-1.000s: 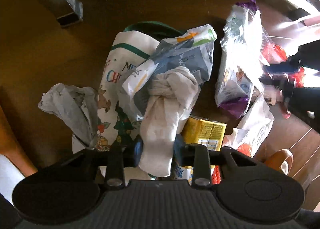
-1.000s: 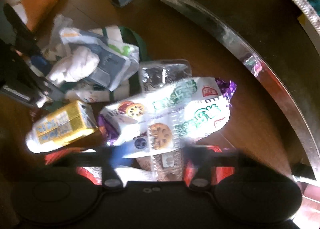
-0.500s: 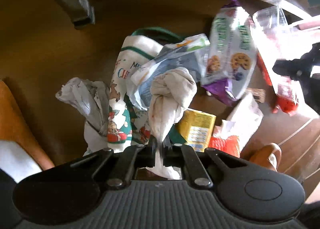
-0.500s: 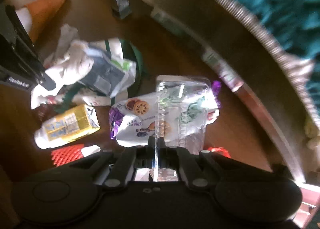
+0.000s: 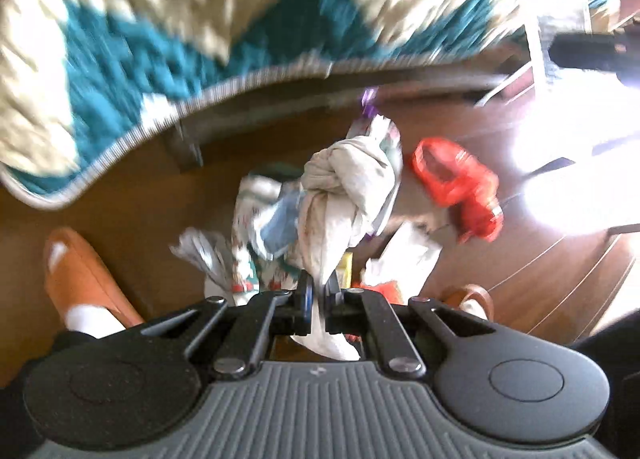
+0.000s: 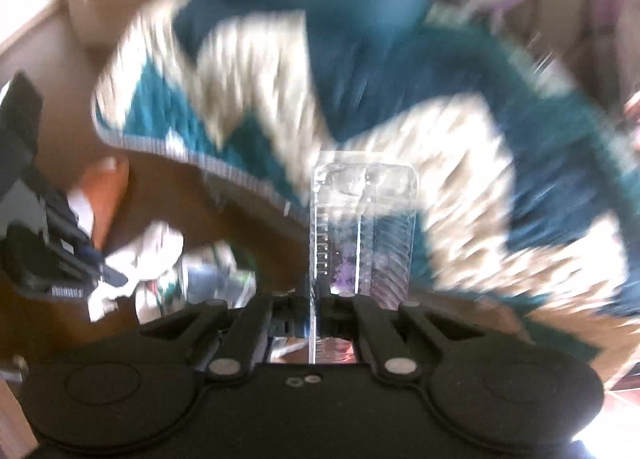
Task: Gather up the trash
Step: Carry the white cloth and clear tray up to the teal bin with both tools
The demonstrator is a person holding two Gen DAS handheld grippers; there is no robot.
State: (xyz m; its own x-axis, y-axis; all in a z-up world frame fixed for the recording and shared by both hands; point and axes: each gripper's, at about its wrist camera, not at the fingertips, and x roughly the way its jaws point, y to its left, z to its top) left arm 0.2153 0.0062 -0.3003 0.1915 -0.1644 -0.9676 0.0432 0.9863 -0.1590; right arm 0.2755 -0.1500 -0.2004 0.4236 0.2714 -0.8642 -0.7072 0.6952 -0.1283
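Observation:
My left gripper [image 5: 317, 299] is shut on a knotted white cloth-like wad [image 5: 340, 195] and holds it lifted above a trash pile on the brown floor. Below it lie a Christmas-print bag [image 5: 248, 219], crumpled grey paper [image 5: 204, 255], a yellow carton [image 5: 345, 267], a white wrapper [image 5: 404, 255] and a red wrapper [image 5: 460, 183]. My right gripper [image 6: 316, 305] is shut on a clear plastic tray [image 6: 364, 227], raised in front of a teal and cream blanket [image 6: 460, 147]. The left gripper [image 6: 68, 259] with its white wad [image 6: 152, 255] shows at the right wrist view's left.
A bed edge with the teal and cream blanket [image 5: 160, 19] hangs over the pile, with a bed leg [image 5: 188, 147] beside it. An orange slipper with a white sock [image 5: 76, 283] stands at the left. Another slipper [image 5: 468, 299] is at the lower right. Both views are motion-blurred.
Both grippers have risen from the floor with their loads. The cookie wrapper has dropped away from the clear tray. The views now swing up toward the blanket.

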